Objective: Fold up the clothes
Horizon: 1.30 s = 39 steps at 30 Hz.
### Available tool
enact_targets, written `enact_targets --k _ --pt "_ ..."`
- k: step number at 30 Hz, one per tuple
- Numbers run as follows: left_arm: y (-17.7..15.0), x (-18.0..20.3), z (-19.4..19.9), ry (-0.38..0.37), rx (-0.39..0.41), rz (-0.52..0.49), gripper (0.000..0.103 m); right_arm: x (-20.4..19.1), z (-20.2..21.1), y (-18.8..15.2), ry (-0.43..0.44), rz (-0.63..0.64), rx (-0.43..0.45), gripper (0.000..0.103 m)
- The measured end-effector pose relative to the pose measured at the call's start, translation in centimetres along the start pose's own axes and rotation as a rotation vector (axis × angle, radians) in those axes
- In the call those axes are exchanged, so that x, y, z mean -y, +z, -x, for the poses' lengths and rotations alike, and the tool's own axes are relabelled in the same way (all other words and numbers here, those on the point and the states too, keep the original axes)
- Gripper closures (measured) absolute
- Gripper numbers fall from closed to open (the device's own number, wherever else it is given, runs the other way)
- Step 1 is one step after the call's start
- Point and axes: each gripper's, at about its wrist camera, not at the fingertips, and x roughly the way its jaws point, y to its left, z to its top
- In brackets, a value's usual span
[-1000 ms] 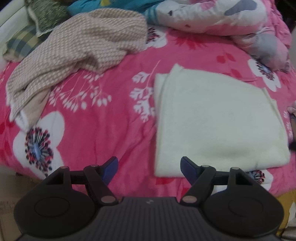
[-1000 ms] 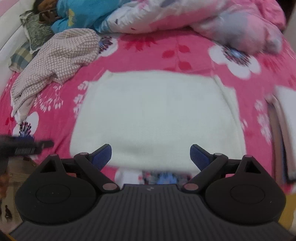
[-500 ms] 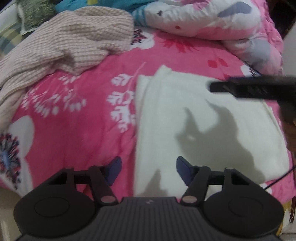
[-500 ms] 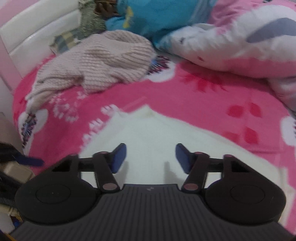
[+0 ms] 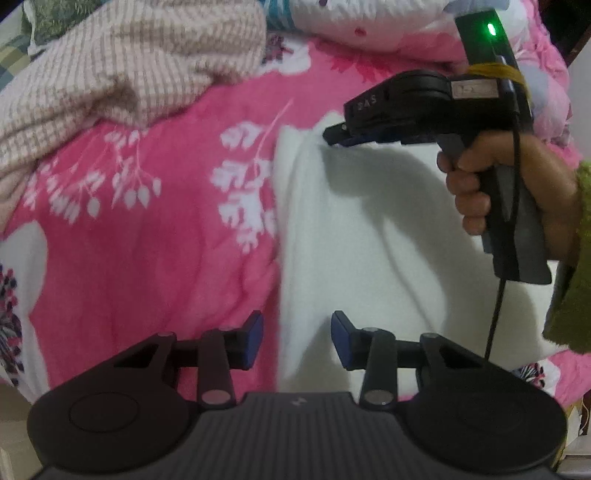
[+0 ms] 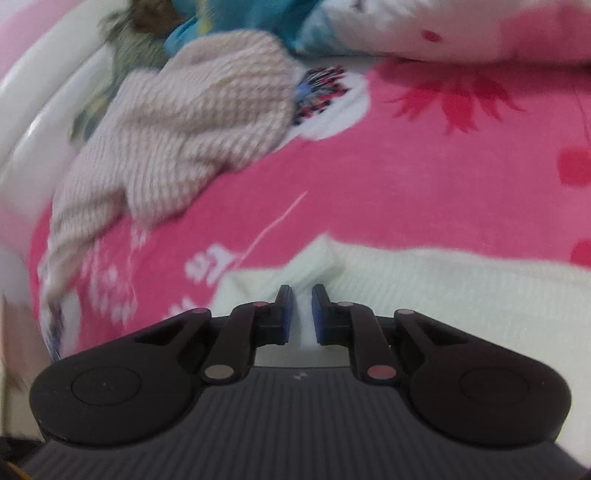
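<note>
Item: white folded garment [image 5: 369,236]. Lies flat on the pink floral bedspread [image 5: 166,258], toward the bed's near edge; its left border runs from the near edge away toward the pillows. Far-left corner puckered upward where it is gripped.

Item: right tool [image 6: 298,310]. Blue pads nearly together, pinching a raised fold of the white garment [image 6: 424,280] at that far-left corner. In the left wrist view the same tool [image 5: 334,136] shows from the side, black body with a green light lit on top, its tip touching the cloth corner. A hand [image 5: 495,184] grips its handle; a yellow-green sleeve [image 5: 576,266] covers the wrist, and a black cable [image 5: 498,295] hangs down from the handle.

Item: left tool [image 5: 297,338]. Blue pads set apart at a middling gap, gripping nothing. It sits low at the bed's near edge, straddling the garment's left border: one pad over the bedspread, the other over white cloth. Whether either pad touches the fabric cannot be told.

Item: beige knit garment [image 5: 122,66]. Crumpled heap, unfolded, on the far-left part of the bed, well apart from the white garment.

Item: pink and white quilt [image 6: 461,29]. Bunched along the bed's far edge, beside a blue cloth [image 6: 236,18].
</note>
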Motion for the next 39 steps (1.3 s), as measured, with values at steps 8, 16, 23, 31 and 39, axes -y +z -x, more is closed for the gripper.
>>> enact_targets --k 8,16,23,31,39 --pt "4.6 1.7 0.0 -0.05 0.107 -0.086 0.061 2.9 9.4 -4.0 -0.135 -0.128 0.129 0.092" --pt "9.2 5.7 -4.8 -0.085 0.139 -0.243 0.059 9.4 15.1 -8.3 -0.389 -0.188 0.167 0.092" --pt "10.5 6.4 -8.8 -0.046 0.085 -0.254 0.057 18.6 16.8 -9.0 -0.579 -0.272 0.165 0.103" --pt "11.4 6.8 -9.2 -0.017 0.059 -0.214 0.055 18.7 18.3 -8.0 -0.494 -0.207 0.195 0.101" --pt "11.9 7.6 -9.5 0.039 0.026 -0.192 0.051 21.4 17.2 -6.4 -0.616 -0.217 0.152 0.101"
